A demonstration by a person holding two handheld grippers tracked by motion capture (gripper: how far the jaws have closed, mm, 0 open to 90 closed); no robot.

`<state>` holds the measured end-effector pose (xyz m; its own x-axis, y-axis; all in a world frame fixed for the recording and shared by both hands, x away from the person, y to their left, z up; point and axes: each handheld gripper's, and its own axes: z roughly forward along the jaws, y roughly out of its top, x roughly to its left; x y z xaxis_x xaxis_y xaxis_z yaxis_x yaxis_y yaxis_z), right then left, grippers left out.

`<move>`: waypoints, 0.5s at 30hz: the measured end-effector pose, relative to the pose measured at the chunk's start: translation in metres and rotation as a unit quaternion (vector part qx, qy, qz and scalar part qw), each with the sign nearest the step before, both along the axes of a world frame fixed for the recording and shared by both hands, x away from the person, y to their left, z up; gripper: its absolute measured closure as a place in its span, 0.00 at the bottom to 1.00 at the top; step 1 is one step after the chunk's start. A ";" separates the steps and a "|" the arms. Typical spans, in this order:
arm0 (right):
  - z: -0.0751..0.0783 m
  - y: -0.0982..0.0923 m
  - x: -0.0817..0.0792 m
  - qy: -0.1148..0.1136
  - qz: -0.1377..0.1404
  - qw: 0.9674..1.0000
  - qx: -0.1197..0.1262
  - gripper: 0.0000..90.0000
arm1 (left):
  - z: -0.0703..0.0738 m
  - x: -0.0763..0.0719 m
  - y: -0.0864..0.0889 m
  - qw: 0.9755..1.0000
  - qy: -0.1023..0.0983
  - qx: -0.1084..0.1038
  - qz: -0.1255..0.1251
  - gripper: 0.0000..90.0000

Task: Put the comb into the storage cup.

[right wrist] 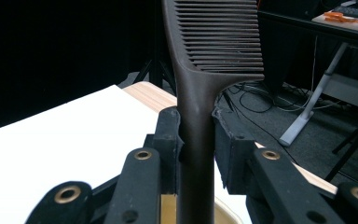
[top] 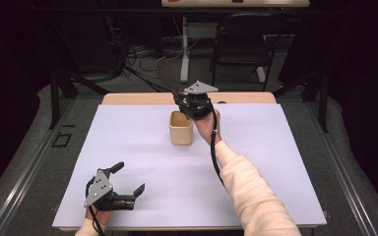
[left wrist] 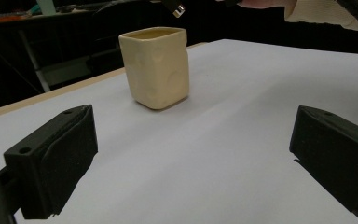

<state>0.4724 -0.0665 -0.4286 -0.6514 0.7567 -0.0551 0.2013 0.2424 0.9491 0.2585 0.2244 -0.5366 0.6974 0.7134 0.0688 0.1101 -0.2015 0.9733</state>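
Note:
My right gripper [top: 181, 94] is held above the far rim of a cream square cup [top: 181, 128] at the middle of the table. It is shut on the handle of a dark brown comb [right wrist: 196, 98], whose teeth end points up and away [top: 166, 74]. The cup's rim [right wrist: 227, 213] shows just below the jaws; whether the handle's lower end is inside the cup I cannot tell. My left gripper [top: 128, 178] rests near the front left of the table, open and holding nothing. From there [left wrist: 191, 154] the cup [left wrist: 156, 65] stands ahead, well clear of the jaws.
A white sheet [top: 128, 137] covers the wooden table [top: 128, 98]. Behind the table stand a black chair [top: 241, 39] and a white desk leg [top: 184, 49], with cables on the floor. The person's cream sleeve [top: 248, 187] crosses the table's right half.

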 end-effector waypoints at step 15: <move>-0.005 0.008 0.004 0.002 -0.003 1.000 0.003 0.80 | 0.000 0.000 0.000 1.000 0.000 0.000 0.001 0.01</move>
<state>0.4760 -0.0587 -0.4339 -0.6472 0.7608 -0.0476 0.2061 0.2347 0.9500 0.2582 0.2249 -0.5364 0.6961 0.7146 0.0691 0.1096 -0.2009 0.9735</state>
